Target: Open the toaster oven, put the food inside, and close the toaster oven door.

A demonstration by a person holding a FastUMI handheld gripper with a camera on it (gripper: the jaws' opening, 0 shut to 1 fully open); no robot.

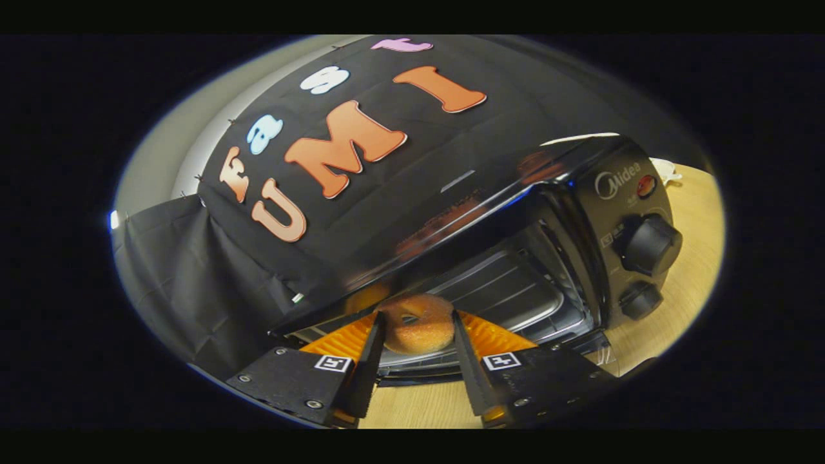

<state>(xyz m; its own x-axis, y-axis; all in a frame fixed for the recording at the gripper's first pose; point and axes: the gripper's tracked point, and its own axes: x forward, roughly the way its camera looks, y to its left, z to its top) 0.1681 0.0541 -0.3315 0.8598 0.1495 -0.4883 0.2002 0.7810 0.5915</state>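
A sugared doughnut (416, 328) sits between my two fingers, and my gripper (417, 316) is shut on it, both pads pressing its sides. It hangs at the mouth of the black toaster oven (599, 212), just above the lowered door (419, 370). The oven's chamber is open, and its wire rack and tray (509, 290) lie just beyond the doughnut. The oven's glossy top (451, 212) slants over the doughnut and mirrors it faintly. The whole scene looks tilted from my angle.
Two black knobs (651, 245) (640, 299) and a red lamp (646, 185) sit on the oven's control panel, right of the chamber. The oven stands on a light wooden table (693, 258). A white object (667, 171) lies behind the oven. The black cloth wall (193, 270) hangs at left.
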